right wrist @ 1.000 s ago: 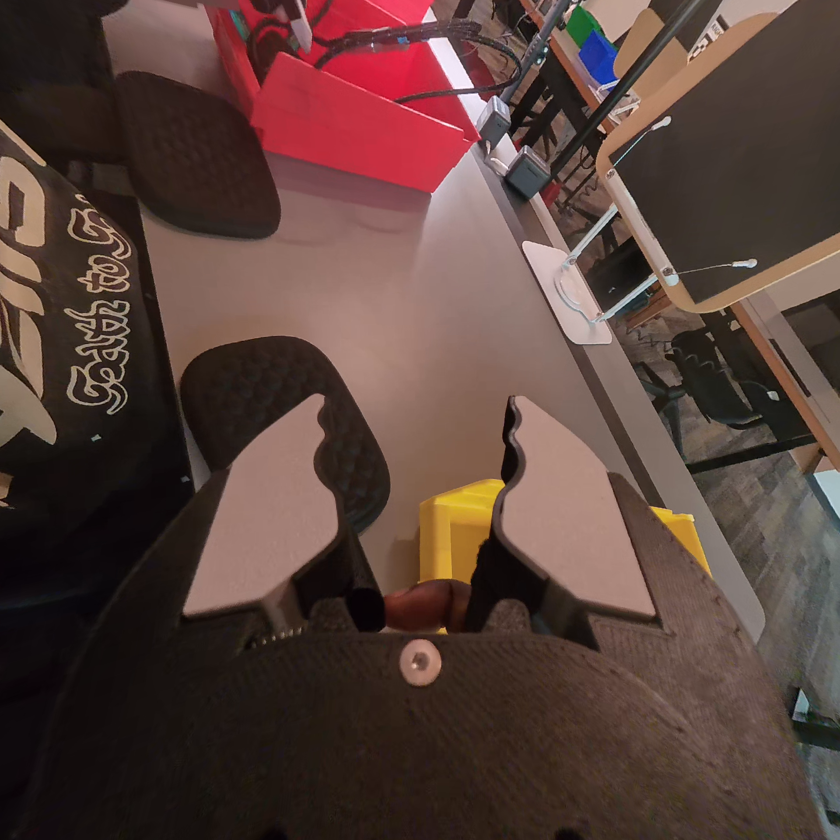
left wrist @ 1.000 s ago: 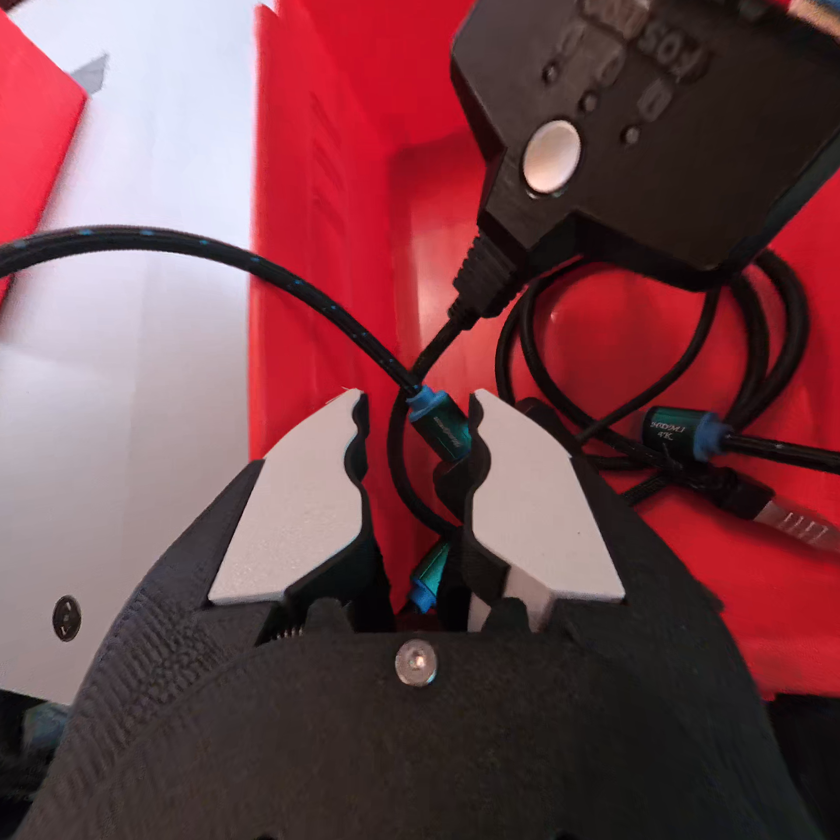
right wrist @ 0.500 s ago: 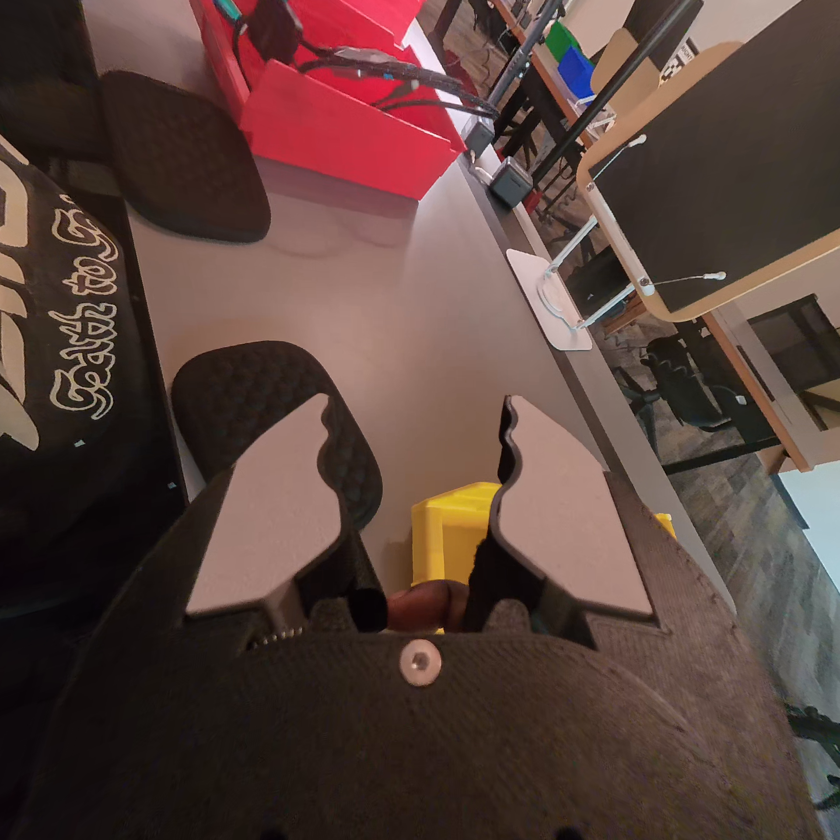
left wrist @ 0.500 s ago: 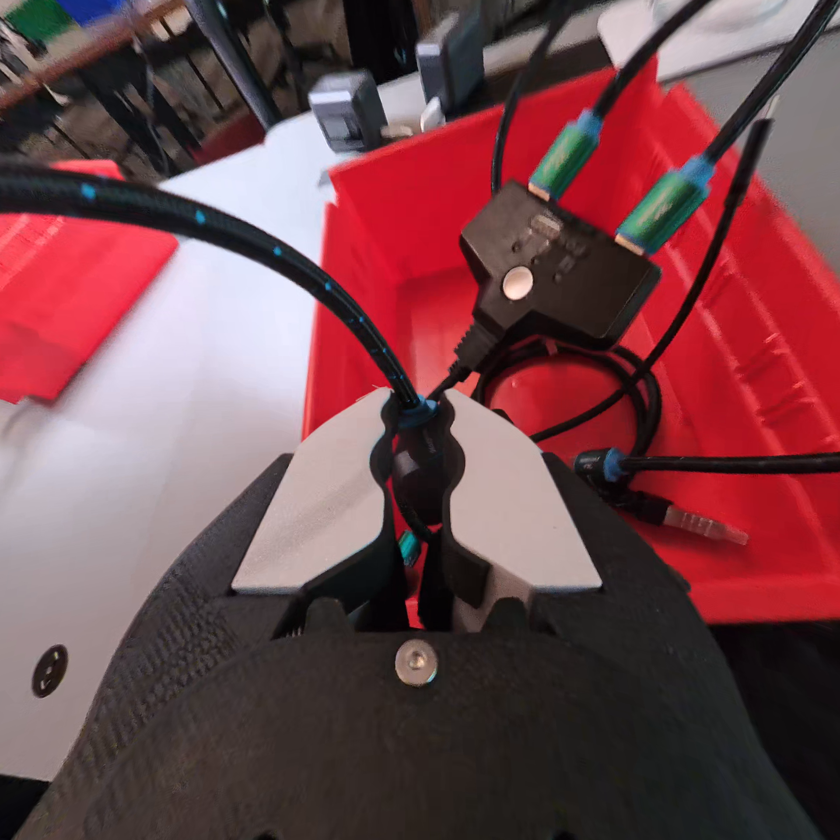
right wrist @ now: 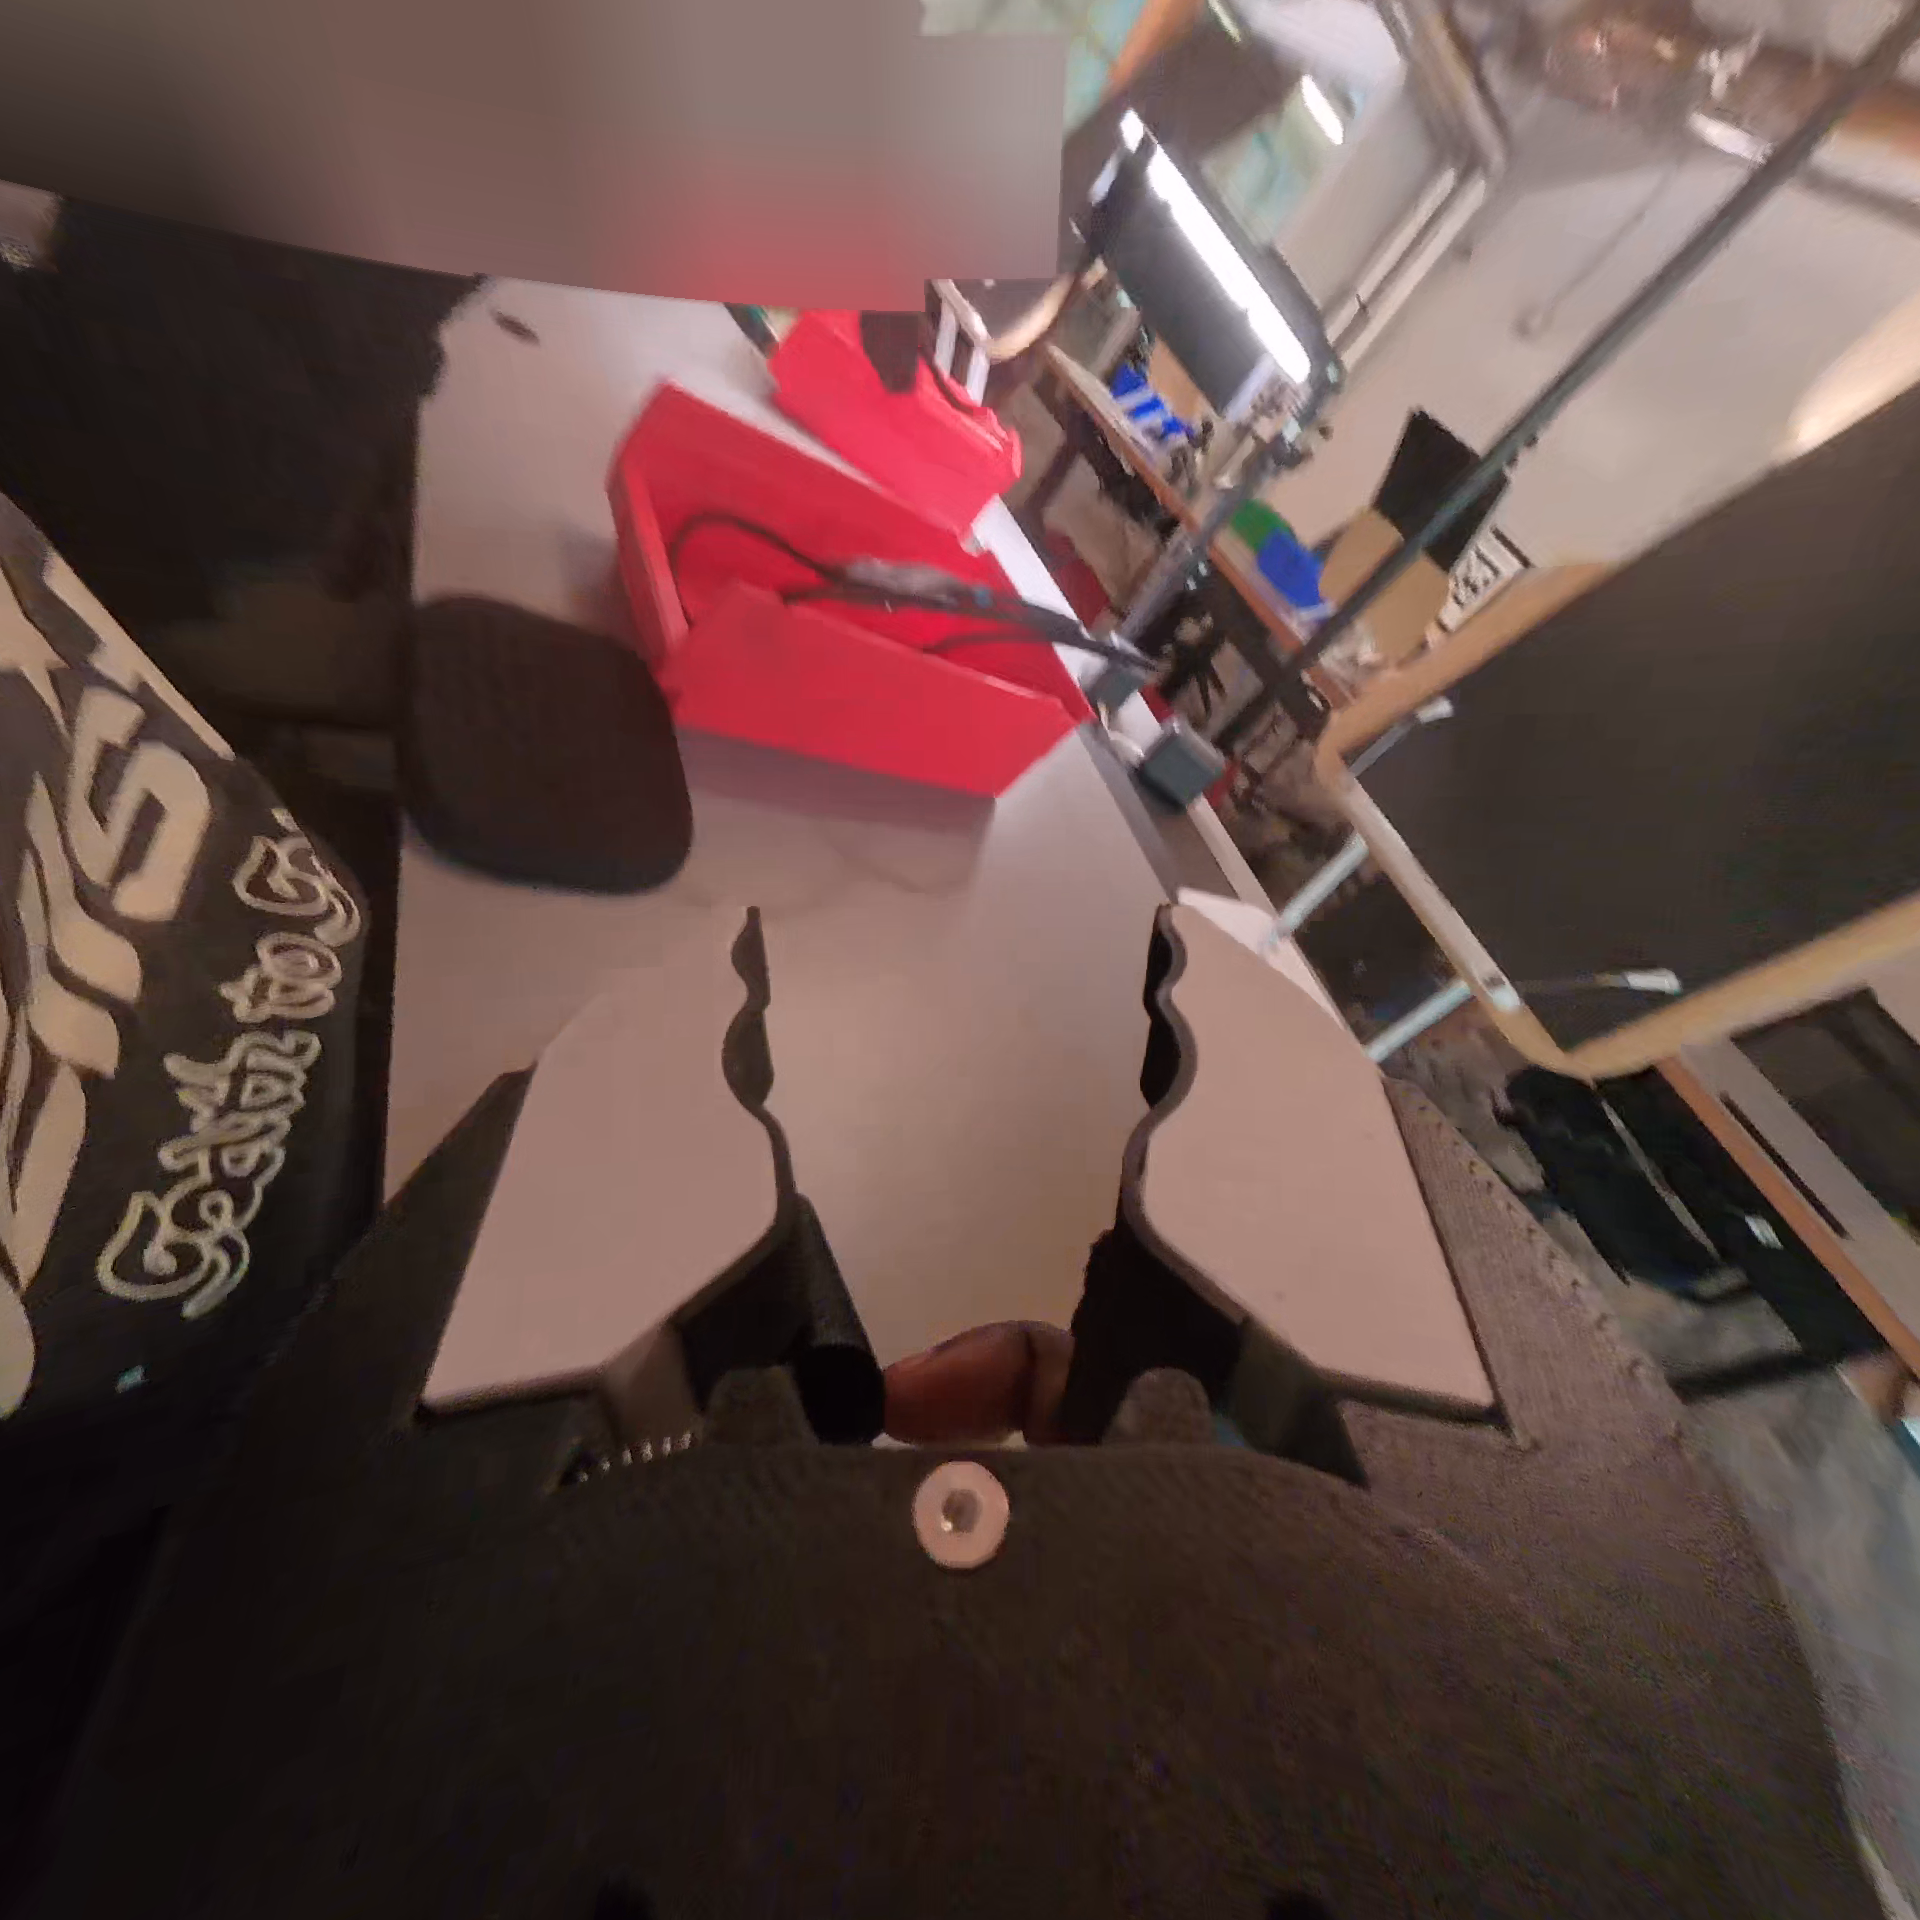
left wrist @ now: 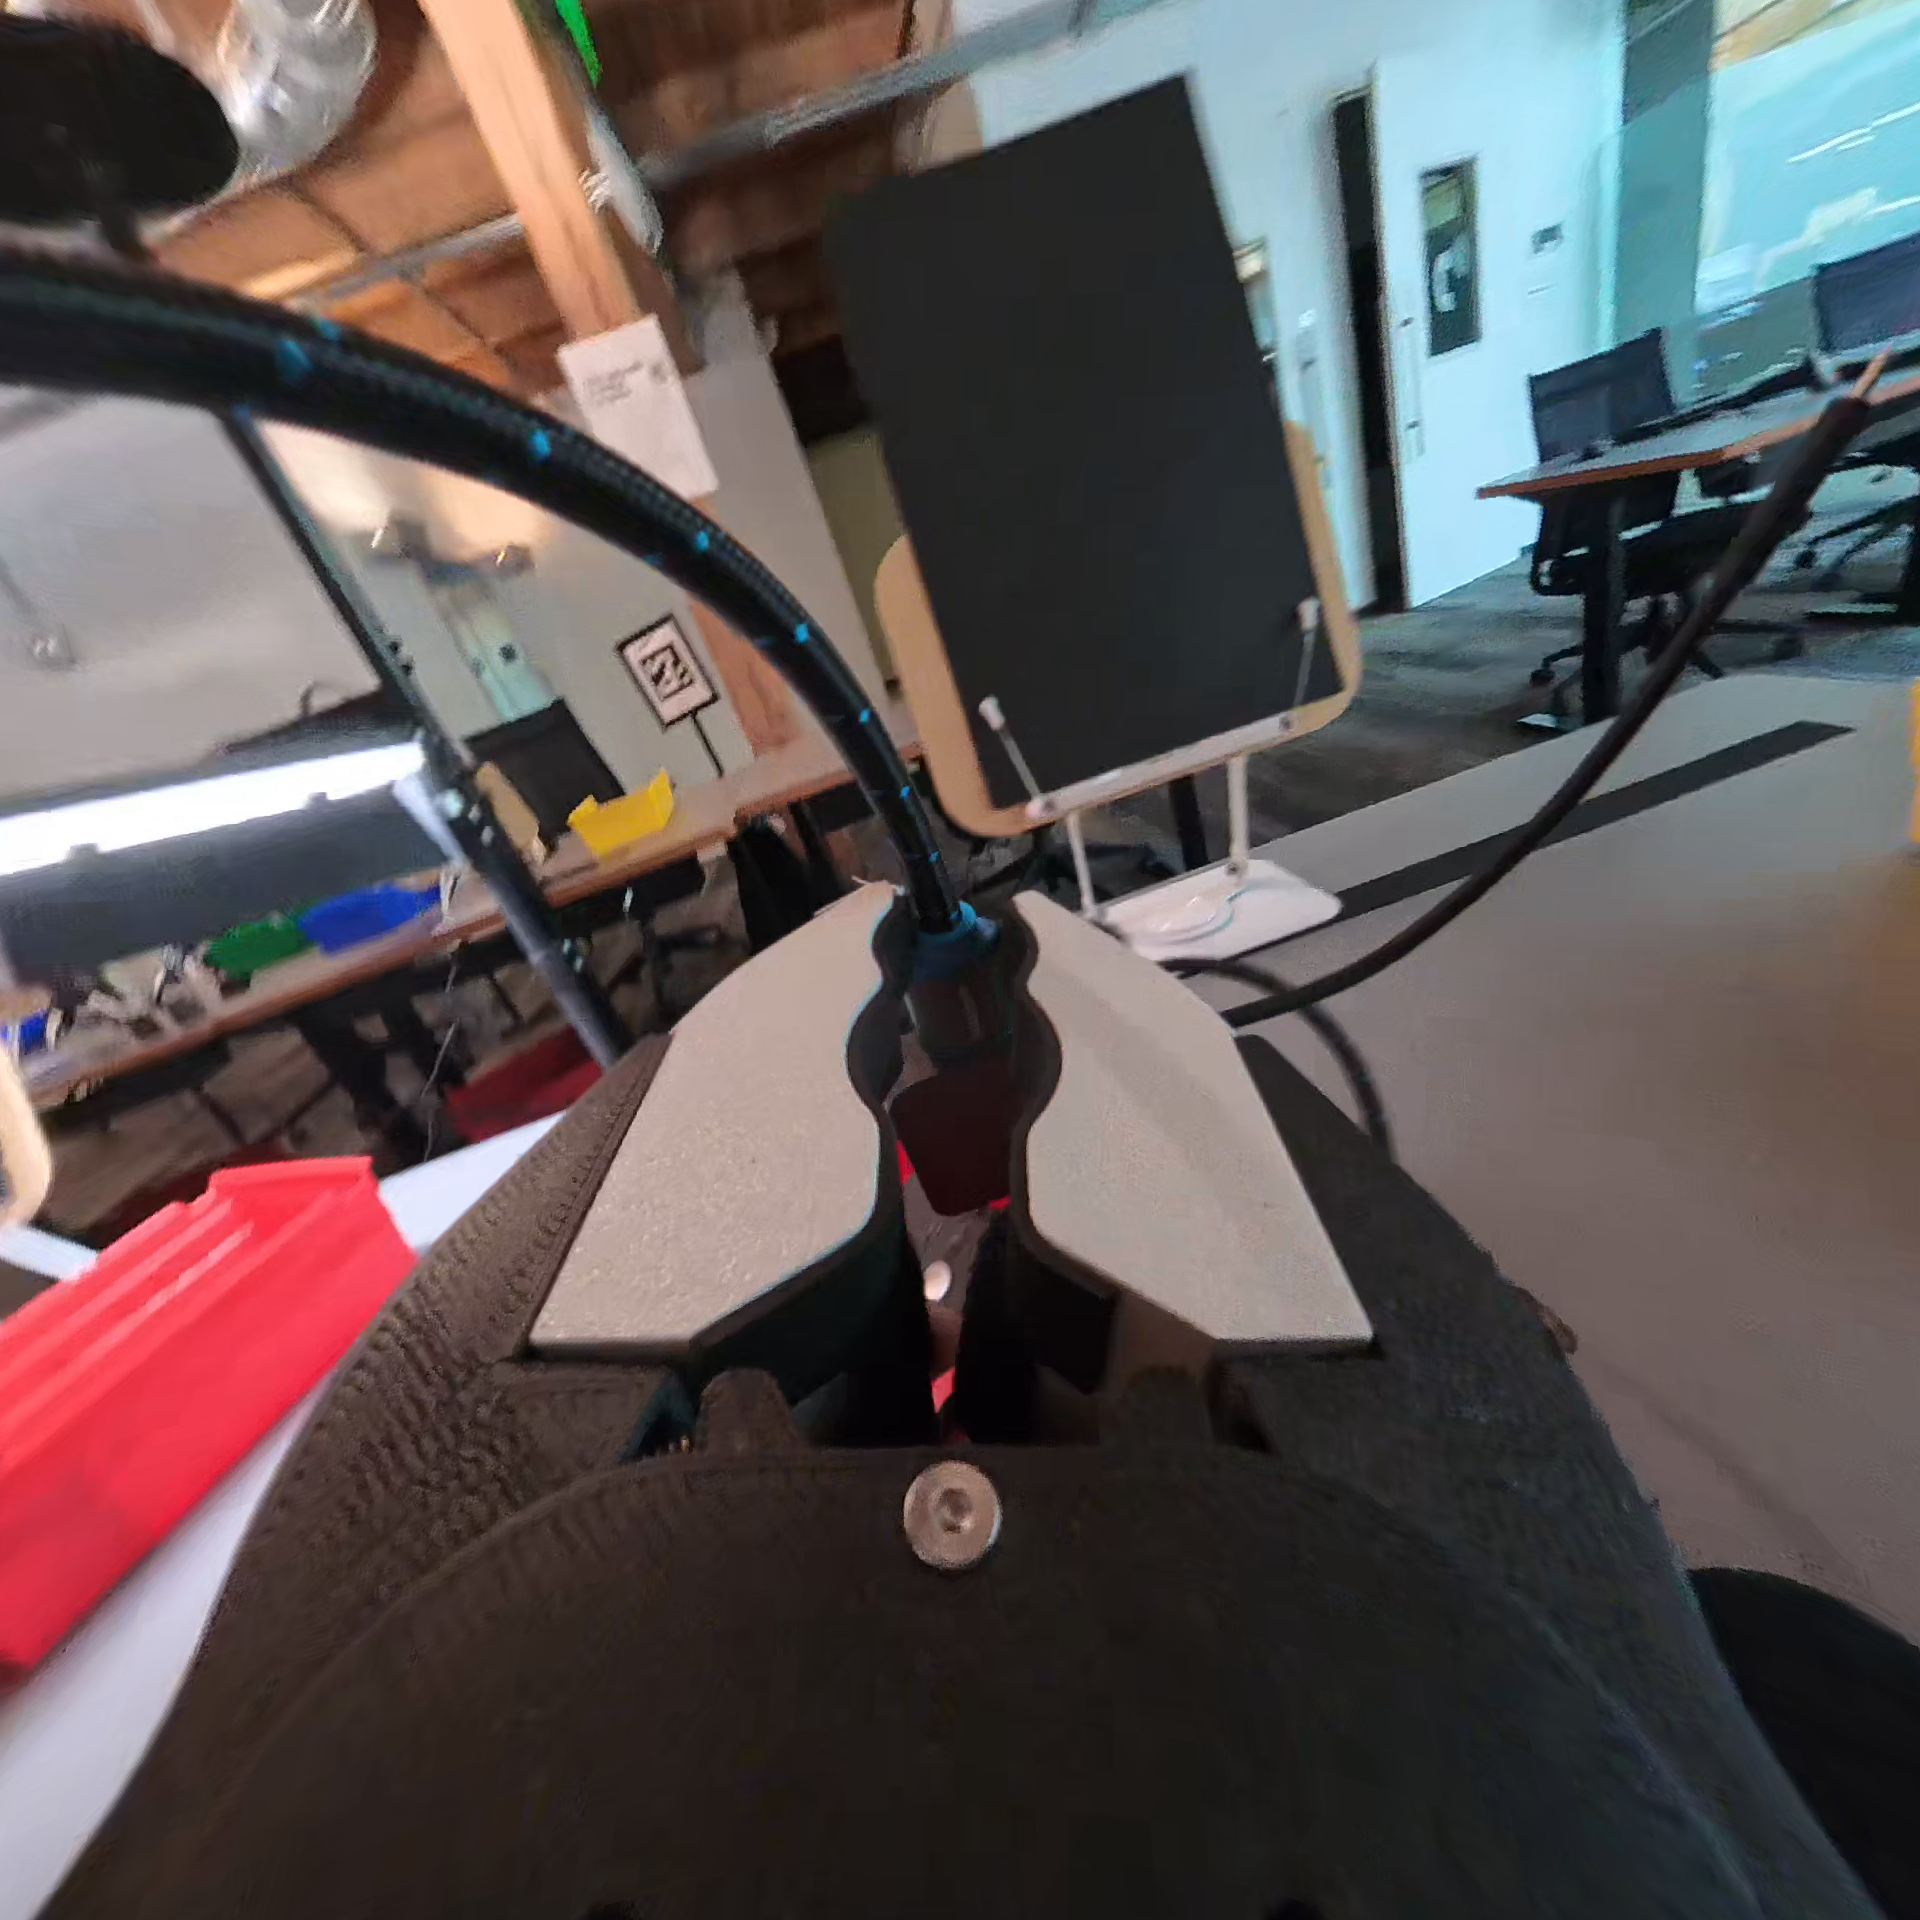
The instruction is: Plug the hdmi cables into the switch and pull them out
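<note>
My left gripper (left wrist: 951, 935) is shut on the plug of an HDMI cable (left wrist: 582, 468), a black braided cable with blue flecks and a blue collar at the plug (left wrist: 961, 935). The cable arcs up and off to the left. The gripper is held high and faces the room, and the switch is out of this view. My right gripper (right wrist: 956, 935) is open and empty above the grey table (right wrist: 935, 852). Ahead of it stands a red bin (right wrist: 831, 707) holding black cables and a blurred dark body (right wrist: 894, 577) that may be the switch.
A thin black cable (left wrist: 1558, 810) trails over the table at the right. A dark board on a white stand (left wrist: 1101, 468) stands at the table's far edge. A red bin (left wrist: 156, 1351) lies at lower left. A black oval pad (right wrist: 540, 748) lies before the bin.
My left gripper closed on the plug inside the red bin and rose with it, tilting up so the switch left its view. My right gripper stayed open and turned toward the bin.
</note>
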Demonstrator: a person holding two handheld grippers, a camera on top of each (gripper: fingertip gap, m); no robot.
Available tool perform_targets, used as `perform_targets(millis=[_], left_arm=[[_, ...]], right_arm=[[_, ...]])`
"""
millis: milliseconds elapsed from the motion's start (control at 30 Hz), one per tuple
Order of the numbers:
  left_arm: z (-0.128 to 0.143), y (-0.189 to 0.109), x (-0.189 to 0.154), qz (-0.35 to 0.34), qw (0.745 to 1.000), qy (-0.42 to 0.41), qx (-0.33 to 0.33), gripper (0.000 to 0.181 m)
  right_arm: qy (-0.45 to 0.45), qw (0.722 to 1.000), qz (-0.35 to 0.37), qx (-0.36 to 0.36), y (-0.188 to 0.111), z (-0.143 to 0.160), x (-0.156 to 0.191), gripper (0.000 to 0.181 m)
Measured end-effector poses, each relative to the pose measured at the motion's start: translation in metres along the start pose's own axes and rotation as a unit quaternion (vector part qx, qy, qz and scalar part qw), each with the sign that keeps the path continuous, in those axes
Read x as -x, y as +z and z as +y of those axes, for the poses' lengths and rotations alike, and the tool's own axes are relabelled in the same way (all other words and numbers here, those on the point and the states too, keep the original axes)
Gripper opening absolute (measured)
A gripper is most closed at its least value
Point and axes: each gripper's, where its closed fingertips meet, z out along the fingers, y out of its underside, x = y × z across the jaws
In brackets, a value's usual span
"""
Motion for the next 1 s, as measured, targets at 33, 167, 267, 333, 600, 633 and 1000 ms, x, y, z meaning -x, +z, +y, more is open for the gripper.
perform_targets(millis=[33, 167, 267, 333, 600, 633, 1000], left_arm=[[-0.010, 0.002, -0.013, 0.014, 1.000, 0.013, -0.008, 0.016], [-0.033, 0.009, -0.064, 0.061, 0.996, 0.063, -0.028, 0.016], [-0.038, 0.016, -0.095, 0.074, 0.992, 0.100, -0.028, 0.016], [-0.036, 0.020, -0.112, 0.079, 0.988, 0.128, -0.024, 0.016], [-0.019, 0.016, -0.196, 0.186, 0.961, 0.203, -0.032, 0.016], [-0.019, 0.015, -0.204, 0.194, 0.957, 0.213, -0.034, 0.016], [-0.004, 0.001, -0.258, 0.279, 0.915, 0.288, -0.042, 0.011]], right_arm=[[-0.001, 1.000, -0.008, -0.011, 0.010, -0.005, 0.004, 0.072], [0.001, 0.998, -0.031, -0.059, 0.041, -0.026, 0.021, 0.075], [-0.009, 0.996, 0.001, -0.084, 0.047, -0.042, 0.021, 0.074], [-0.016, 0.993, 0.037, -0.109, 0.042, -0.055, 0.017, 0.073], [0.061, 0.980, 0.104, -0.158, 0.037, -0.076, 0.004, 0.058], [0.057, 0.981, 0.094, -0.158, 0.043, -0.075, 0.010, 0.049], [0.104, 0.993, 0.029, 0.055, 0.124, 0.012, 0.035, 0.056]])
